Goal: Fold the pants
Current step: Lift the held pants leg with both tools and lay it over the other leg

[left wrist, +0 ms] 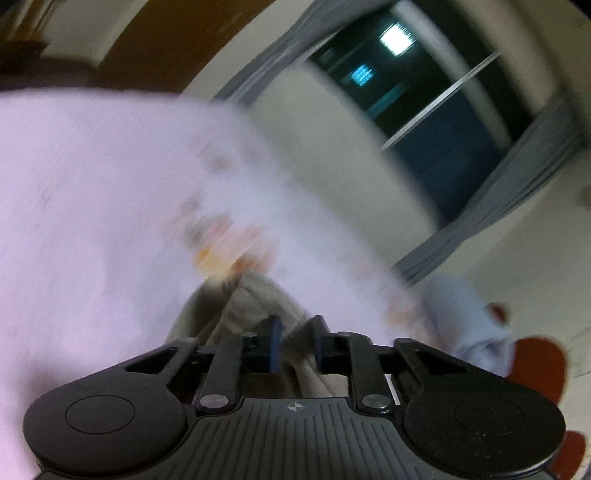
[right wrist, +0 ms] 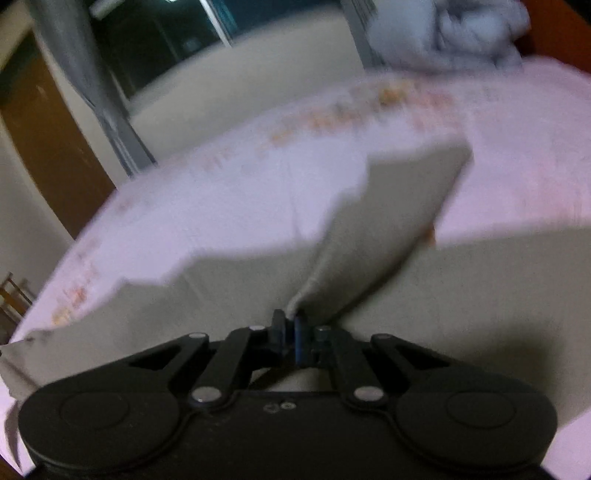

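The beige pants [right wrist: 388,206] lie spread on a bed with a pale pink sheet [right wrist: 229,192]. My right gripper [right wrist: 290,325] is shut on a pinched fold of the pants and lifts it off the bed; one leg stretches away toward the far right. In the left wrist view my left gripper [left wrist: 297,332] is shut on bunched beige pants fabric [left wrist: 258,302], held above the pink sheet [left wrist: 92,221]. Both views are motion-blurred.
A grey bundle of cloth [right wrist: 461,33] lies at the bed's far end and also shows in the left wrist view [left wrist: 465,317]. A dark window [left wrist: 424,103] with grey curtains [right wrist: 92,85] and a brown door [right wrist: 44,140] stand beyond the bed.
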`<state>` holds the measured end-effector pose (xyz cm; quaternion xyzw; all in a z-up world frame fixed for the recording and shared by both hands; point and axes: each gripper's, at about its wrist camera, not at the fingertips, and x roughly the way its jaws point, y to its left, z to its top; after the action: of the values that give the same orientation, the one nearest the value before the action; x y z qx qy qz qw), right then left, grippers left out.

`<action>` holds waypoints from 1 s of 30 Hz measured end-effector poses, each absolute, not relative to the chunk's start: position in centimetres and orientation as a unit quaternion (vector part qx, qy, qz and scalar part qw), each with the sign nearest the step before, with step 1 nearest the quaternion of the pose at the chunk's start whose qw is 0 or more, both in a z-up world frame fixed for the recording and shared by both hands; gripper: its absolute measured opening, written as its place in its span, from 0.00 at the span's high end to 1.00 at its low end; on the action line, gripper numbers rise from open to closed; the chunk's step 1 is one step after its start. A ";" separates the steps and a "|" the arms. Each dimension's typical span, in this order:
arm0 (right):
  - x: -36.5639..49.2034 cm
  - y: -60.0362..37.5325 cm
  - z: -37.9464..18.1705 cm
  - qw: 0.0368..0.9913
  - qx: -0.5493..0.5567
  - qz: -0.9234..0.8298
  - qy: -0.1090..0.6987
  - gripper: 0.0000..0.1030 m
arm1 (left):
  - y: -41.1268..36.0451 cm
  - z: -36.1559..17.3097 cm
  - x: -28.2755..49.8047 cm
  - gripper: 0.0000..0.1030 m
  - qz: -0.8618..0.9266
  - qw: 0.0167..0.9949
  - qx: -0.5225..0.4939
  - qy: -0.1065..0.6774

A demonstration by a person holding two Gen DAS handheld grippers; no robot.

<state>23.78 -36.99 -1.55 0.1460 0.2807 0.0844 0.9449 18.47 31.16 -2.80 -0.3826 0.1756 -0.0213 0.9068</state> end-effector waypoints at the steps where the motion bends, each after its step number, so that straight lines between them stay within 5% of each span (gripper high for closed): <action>1: 22.7 -36.9 0.0 0.954 0.131 0.086 0.254 1.00 | 31.5 -2.4 18.2 0.99 -0.017 0.907 -0.386 0.165; 4: 19.7 -37.1 1.0 0.961 0.119 0.093 0.231 1.00 | 32.2 -4.9 18.4 0.99 0.004 0.899 -0.383 0.214; 7: 18.5 -36.9 -3.7 0.948 0.086 0.085 0.295 1.00 | 32.0 -9.0 17.6 0.99 0.026 0.882 -0.387 0.267; 13: 17.4 -37.3 -6.1 0.942 0.119 0.065 0.308 1.00 | 30.4 -9.3 14.6 0.99 0.049 0.889 -0.383 0.246; 15: 17.6 -37.0 -5.6 0.943 0.115 0.069 0.303 0.98 | 30.2 -9.2 14.1 0.80 0.058 0.888 -0.387 0.243; 16: 17.9 -36.9 -5.4 0.944 0.114 0.070 0.303 0.96 | 30.2 -9.2 14.1 0.46 0.060 0.886 -0.389 0.246; 17: 17.9 -36.9 -5.3 0.944 0.111 0.068 0.303 0.93 | 30.3 -9.2 13.8 0.23 0.069 0.886 -0.386 0.249; 22: 18.5 -37.3 -5.2 0.940 0.127 0.063 0.309 0.93 | 29.8 -9.8 14.6 0.23 0.057 0.875 -0.401 0.267; 26: 18.3 -37.5 -5.7 0.939 0.126 0.061 0.315 0.93 | 29.3 -9.7 15.8 0.64 0.052 0.867 -0.410 0.279; 30: 18.3 -37.8 -5.9 0.938 0.130 0.062 0.314 0.92 | 28.4 -9.5 16.3 0.65 0.051 0.867 -0.401 0.290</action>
<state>18.28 -37.75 -5.93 0.1303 0.3144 0.0617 0.9383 16.32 28.39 -9.49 -0.4014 0.2900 0.0509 0.8673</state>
